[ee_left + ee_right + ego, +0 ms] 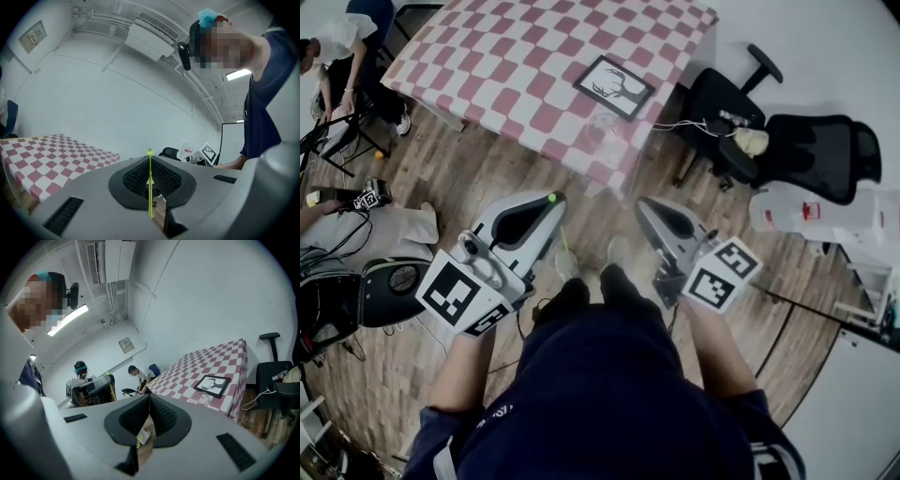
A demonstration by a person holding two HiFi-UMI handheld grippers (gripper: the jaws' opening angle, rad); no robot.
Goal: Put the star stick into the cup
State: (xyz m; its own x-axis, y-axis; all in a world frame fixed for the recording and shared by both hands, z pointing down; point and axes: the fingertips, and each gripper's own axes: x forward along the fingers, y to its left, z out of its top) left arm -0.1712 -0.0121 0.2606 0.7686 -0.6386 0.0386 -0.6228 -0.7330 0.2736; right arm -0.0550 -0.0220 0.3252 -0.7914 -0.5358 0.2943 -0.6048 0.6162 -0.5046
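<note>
A thin yellow-green star stick (150, 187) is pinched upright between the jaws of my left gripper (150, 157), and its tip (551, 198) pokes out past the jaw ends. In the head view my left gripper (546, 204) hangs over the wooden floor, short of the table's near edge. My right gripper (643, 203) is beside it, shut with nothing between its jaws (149, 398). A clear cup (602, 126) stands near the table's front edge and appears faintly in the right gripper view (203, 399).
The table wears a red-and-white checked cloth (506, 56) and carries a framed deer picture (614, 87). A black office chair (792, 141) stands to the right. A person (337, 56) crouches at the far left, with equipment (356, 291) on the floor.
</note>
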